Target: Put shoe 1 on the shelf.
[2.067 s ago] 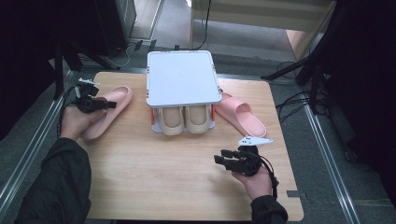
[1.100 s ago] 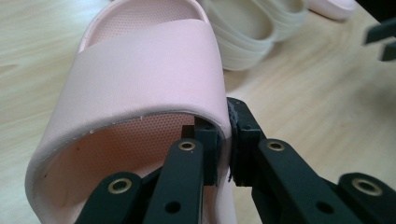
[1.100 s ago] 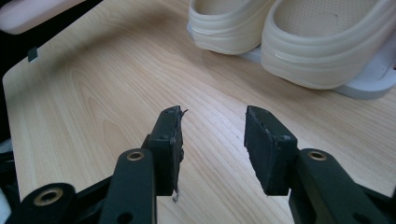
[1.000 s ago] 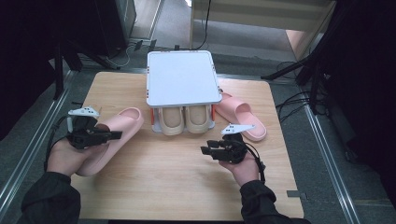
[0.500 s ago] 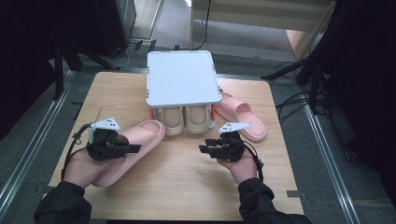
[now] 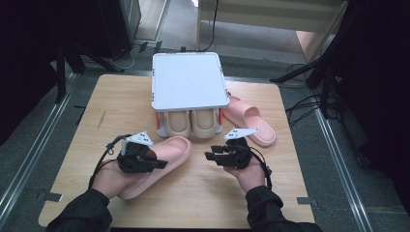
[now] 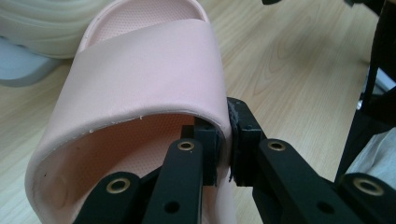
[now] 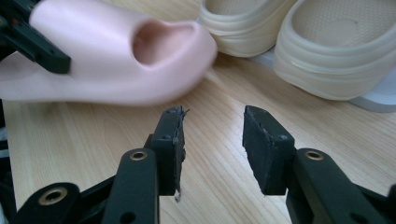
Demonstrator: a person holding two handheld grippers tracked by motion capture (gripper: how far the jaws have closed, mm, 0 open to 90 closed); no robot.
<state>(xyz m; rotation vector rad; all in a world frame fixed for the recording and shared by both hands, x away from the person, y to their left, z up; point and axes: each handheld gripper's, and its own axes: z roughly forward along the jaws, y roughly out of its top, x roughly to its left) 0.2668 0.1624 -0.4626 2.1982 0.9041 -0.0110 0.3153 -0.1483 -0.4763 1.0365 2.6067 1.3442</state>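
Note:
My left gripper (image 6: 157, 164) is shut on the strap edge of a pink slipper (image 6: 169, 152), which lies toe toward the rack at the table's front middle. In the left gripper view the pads (image 7: 243, 135) pinch the strap's rim of the slipper (image 7: 144, 70) from inside and outside. My right gripper (image 6: 210, 157) stands open just right of that slipper, with bare wood between its fingers (image 8: 212, 140). The slipper's toe (image 8: 116, 60) lies ahead of it to the left. A second pink slipper (image 6: 249, 121) rests to the right of the rack.
A small rack with a white top (image 6: 188, 79) stands at the back middle of the wooden table (image 6: 116, 104). A pair of cream shoes (image 6: 191, 123) sits on its lower level, close behind the held slipper. Dark stands and cables surround the table.
My left hand has carried the pink slipper from the table's left side rightward to the front middle, next to the right gripper. The right hand has stayed put.

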